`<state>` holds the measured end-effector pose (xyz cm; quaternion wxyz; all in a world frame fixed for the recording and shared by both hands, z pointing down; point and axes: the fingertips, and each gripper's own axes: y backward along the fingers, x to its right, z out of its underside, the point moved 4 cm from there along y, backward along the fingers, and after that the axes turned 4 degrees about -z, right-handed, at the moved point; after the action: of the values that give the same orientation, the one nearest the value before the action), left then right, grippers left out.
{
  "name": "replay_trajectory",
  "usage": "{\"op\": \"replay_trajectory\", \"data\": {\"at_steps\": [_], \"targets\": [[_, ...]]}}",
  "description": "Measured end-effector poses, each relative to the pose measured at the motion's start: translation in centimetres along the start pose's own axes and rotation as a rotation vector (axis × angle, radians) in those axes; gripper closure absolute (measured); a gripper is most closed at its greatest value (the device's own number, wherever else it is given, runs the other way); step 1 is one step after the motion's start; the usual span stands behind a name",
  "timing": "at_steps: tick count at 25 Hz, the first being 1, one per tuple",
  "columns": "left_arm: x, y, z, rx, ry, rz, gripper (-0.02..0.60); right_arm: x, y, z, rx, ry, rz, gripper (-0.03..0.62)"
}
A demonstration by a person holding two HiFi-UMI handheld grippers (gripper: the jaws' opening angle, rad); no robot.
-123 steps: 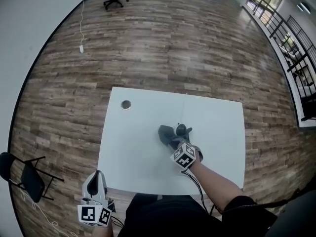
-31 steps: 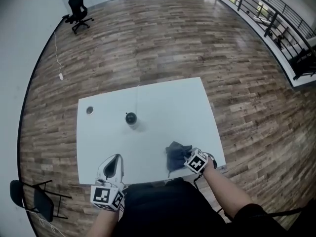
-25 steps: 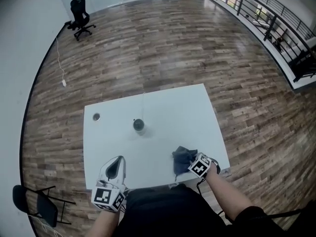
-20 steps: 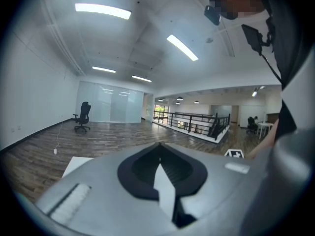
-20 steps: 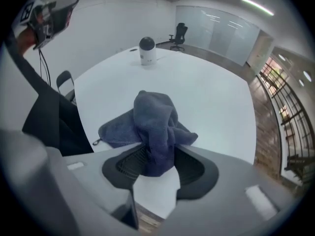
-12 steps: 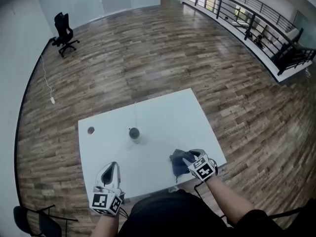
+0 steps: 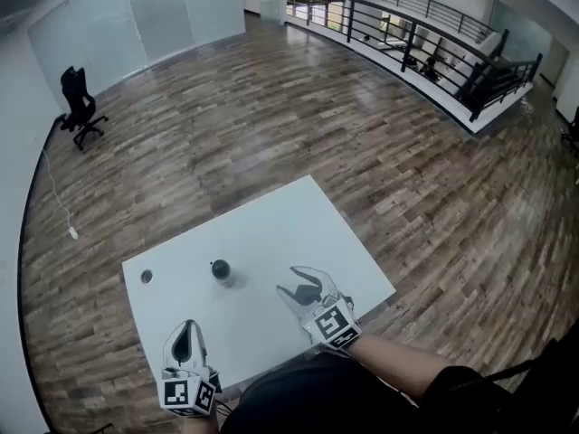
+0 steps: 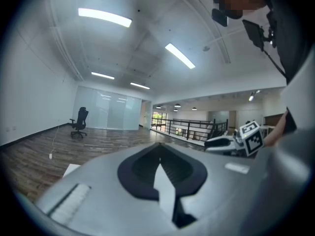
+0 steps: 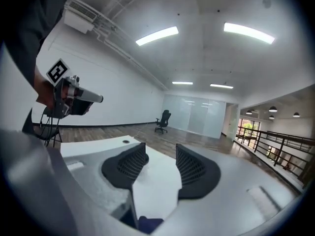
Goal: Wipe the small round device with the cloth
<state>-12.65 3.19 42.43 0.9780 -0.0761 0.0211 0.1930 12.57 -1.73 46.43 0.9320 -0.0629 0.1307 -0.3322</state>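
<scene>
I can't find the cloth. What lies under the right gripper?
A dark cloth edge shows under the right gripper, its empty jaws opening; the gripper covers the rest.

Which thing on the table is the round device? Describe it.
Find the white table on the wood floor. On its left half stands the small round device, dark-topped. Unlike the flat grey hole nearer the left edge, it stands raised.

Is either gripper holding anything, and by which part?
Nothing is held: the right gripper has its jaws opening with nothing between them, and the left gripper is shut and empty.
</scene>
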Motion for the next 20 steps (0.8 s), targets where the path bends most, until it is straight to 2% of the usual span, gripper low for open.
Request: {"op": "replay_trajectory", "data": {"at_steps": [3,5,7,13,18,20], "targets": [[-0.9,0.5,0.5,-0.003,-0.011,-0.004,0.578,-0.6,-0.8,-1.4,0.096,-0.037,0.039,0.399],[-1.4,0.5,0.8,-0.016,0.002,-0.004,0.578,-0.6,-1.2,-1.1,0.101,-0.085,0.056,0.399],[-1.3,0.5,1.0,-0.017,0.024,0.0,0.578,-0.7,-1.5,0.2,0.065,-0.137,0.038,0.399],[-1.5,0.1,1.2,-0.018,-0.029,0.02,0.578,-1.5,-1.9,5.6,-0.09,-0.233,-0.012,0.404],[-1.5,-0.4,1.2,-0.034,-0.017,0.024,0.578,-1.5,-1.7,6.3,-0.116,-0.224,0.005,0.589],[-1.6,-0.6,1.4,-0.041,-0.018,0.031,0.578,-1.4,-1.8,6.2,-0.123,-0.214,0.013,0.591]]}}
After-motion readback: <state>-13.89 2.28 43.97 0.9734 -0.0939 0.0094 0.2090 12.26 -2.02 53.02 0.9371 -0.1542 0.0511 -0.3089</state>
